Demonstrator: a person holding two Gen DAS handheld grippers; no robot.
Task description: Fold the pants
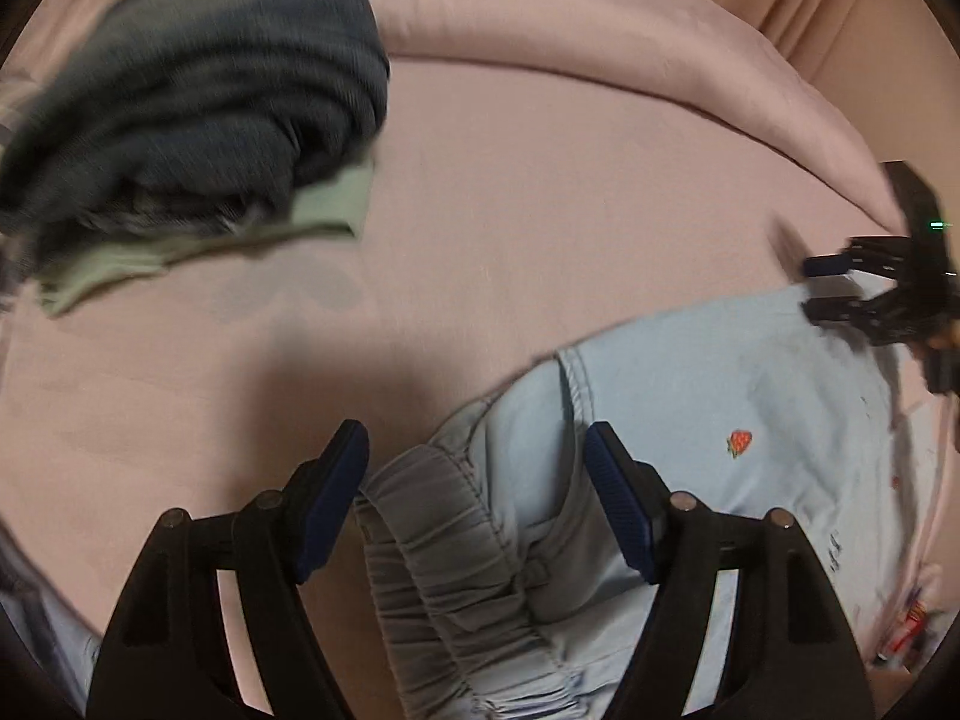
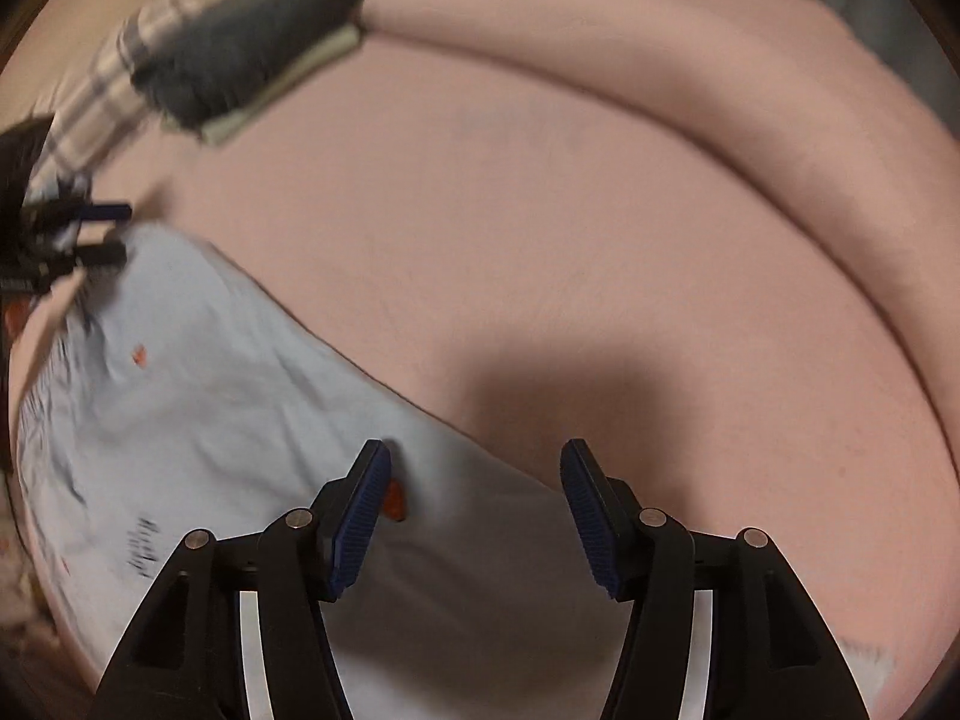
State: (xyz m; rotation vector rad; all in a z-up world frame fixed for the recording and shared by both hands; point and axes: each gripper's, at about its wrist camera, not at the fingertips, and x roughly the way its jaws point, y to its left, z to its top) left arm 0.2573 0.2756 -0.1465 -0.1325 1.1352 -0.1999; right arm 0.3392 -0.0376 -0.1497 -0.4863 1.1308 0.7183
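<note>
Light blue pants [image 1: 690, 372] with small red strawberry marks lie on a pink bed sheet [image 1: 510, 192]. Their gathered elastic waistband [image 1: 444, 540] runs between the fingers of my left gripper [image 1: 477, 444]. That gripper hangs open above the cloth, its blue pads apart and pressing on nothing. In the right wrist view the pants [image 2: 210, 390] spread to the lower left. My right gripper [image 2: 477, 462] stands open over their edge, gripping nothing. Each gripper also shows small in the other's view: right gripper [image 1: 819, 288], left gripper [image 2: 120, 232], both open.
A stack of folded clothes [image 1: 198, 90], dark grey-blue on a pale green piece, sits at the far left of the bed; it shows again [image 2: 240, 48] beside a plaid cloth [image 2: 102, 102]. A rolled pink quilt [image 1: 600, 30] borders the far side. Bare sheet [image 2: 540, 240] lies between.
</note>
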